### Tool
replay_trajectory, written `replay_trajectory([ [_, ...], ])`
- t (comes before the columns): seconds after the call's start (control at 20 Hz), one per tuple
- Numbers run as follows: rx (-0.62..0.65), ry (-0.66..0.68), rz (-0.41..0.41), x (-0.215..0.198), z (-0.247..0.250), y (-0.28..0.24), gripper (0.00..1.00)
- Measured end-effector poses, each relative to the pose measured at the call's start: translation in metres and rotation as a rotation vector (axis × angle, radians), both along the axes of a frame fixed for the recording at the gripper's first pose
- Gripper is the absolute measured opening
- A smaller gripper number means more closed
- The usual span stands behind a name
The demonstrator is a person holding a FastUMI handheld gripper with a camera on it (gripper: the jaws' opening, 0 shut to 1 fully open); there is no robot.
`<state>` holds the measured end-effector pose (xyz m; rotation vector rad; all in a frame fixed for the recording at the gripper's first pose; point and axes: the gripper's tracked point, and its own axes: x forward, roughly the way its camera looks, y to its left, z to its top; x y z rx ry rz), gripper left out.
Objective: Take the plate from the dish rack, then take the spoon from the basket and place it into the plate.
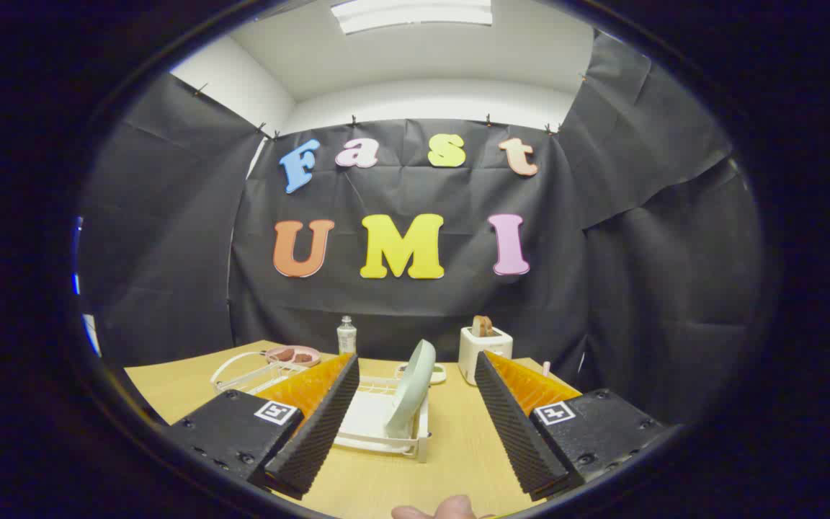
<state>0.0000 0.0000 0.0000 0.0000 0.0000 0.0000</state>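
Clearly nothing is done yet: the fingers (415,425) stand spread wide and empty over the table (458,461), the pale green plate (413,389) upright in the white dish rack (379,425) between and just ahead of them, and the wire basket (249,371) beyond to their left, its spoon too small to make out.

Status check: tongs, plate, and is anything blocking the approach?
Tongs open, holding nothing. Plate upright in the dish rack, between and just ahead of the tongs. Nothing in the way.
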Motion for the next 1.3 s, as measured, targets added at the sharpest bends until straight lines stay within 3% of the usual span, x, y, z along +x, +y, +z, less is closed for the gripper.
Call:
replay_trajectory([
  [0.55,-0.011,0.010,-0.080,-0.024,0.006,-0.013,1.00],
  [1.3,-0.015,0.102,-0.037,-0.004,0.006,-0.008,1.00],
])
